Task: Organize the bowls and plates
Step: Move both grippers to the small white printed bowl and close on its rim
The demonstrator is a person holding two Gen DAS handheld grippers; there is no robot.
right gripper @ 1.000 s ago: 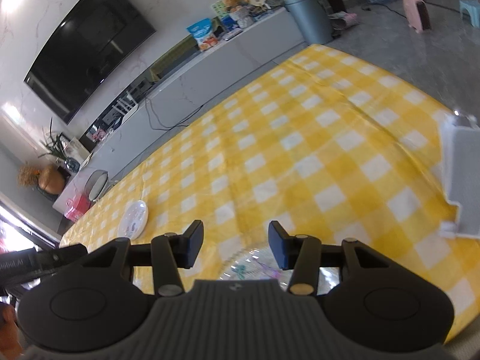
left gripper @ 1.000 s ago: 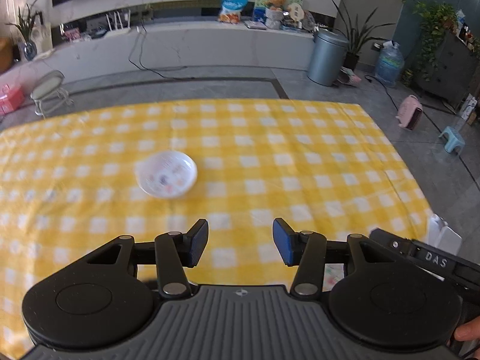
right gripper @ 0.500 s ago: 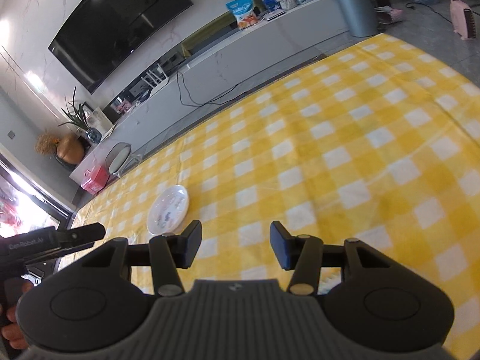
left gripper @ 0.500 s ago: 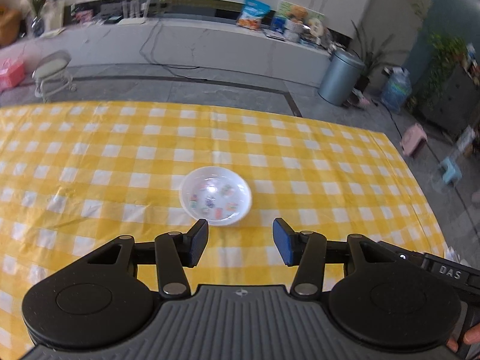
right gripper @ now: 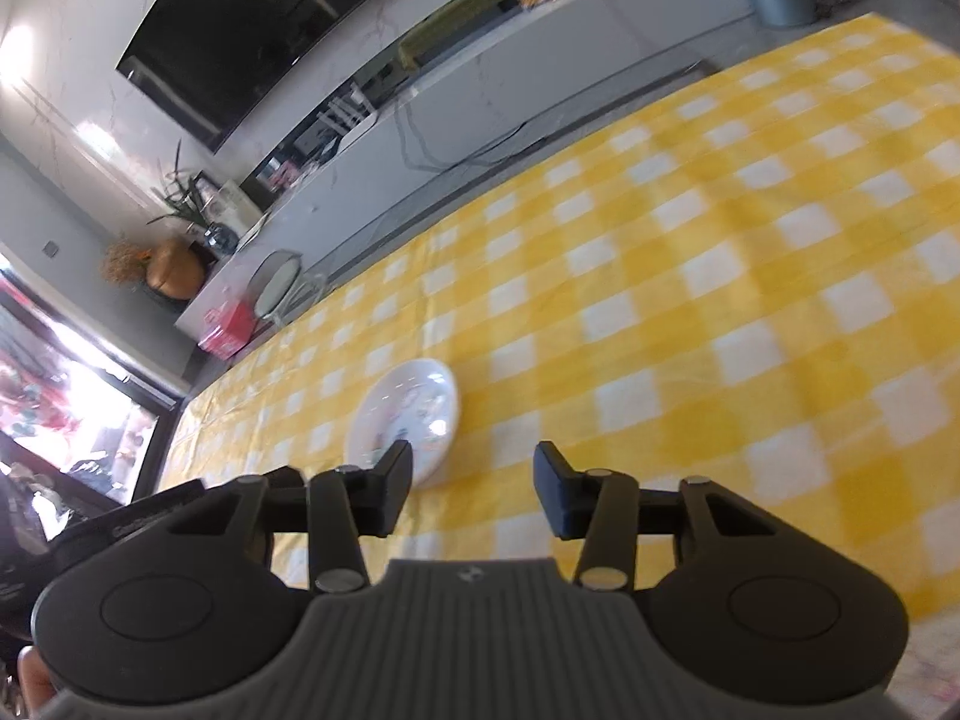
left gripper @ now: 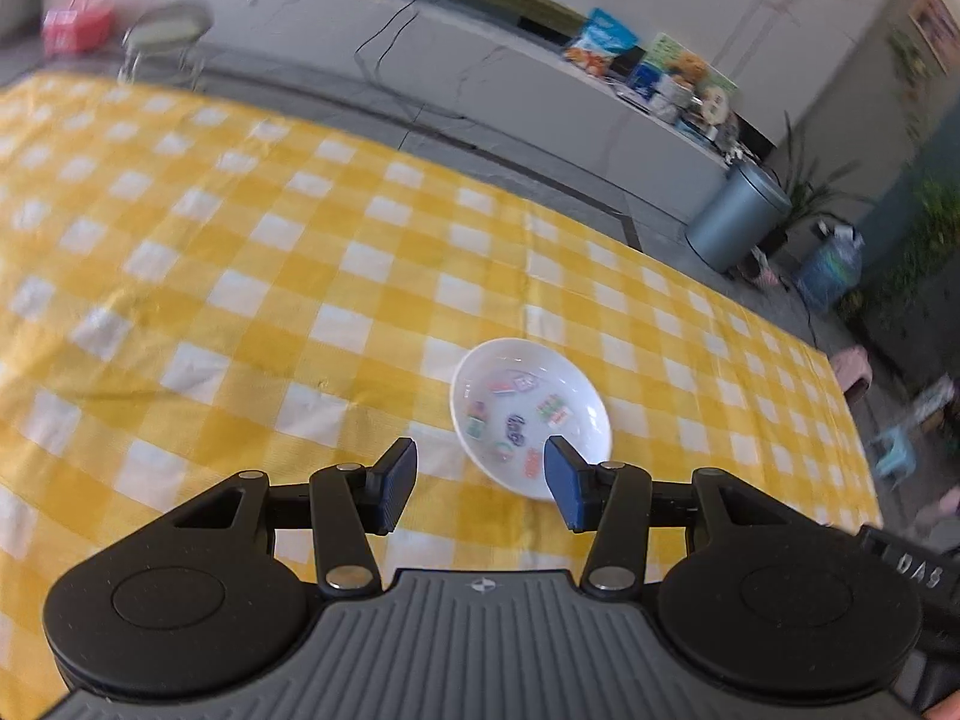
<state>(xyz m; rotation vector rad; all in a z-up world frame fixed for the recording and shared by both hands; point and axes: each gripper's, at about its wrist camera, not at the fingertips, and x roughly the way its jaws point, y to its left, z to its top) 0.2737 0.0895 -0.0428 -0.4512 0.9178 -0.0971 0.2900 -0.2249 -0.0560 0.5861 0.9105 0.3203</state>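
Note:
A small white bowl (left gripper: 528,414) with coloured sticker prints inside sits on the yellow checked tablecloth (left gripper: 252,276). My left gripper (left gripper: 480,489) hovers just short of it, its right fingertip over the bowl's near rim; the jaws are closing and the pads touch nothing. In the right wrist view the same bowl (right gripper: 414,414) lies ahead and left, partly behind the left fingertip of my right gripper (right gripper: 474,495). Those jaws are closing too, with only cloth between them.
Beyond the table's far edge runs a low white cabinet (left gripper: 540,96) with snack bags, and a grey bin (left gripper: 738,222) stands on the floor. A dark TV (right gripper: 252,18) hangs on the wall. The other handle (right gripper: 138,528) shows at lower left.
Both grippers have swept across the table toward the bowl, which now sits close in front of each. The left view has rolled. Both pairs of jaws look slightly narrower.

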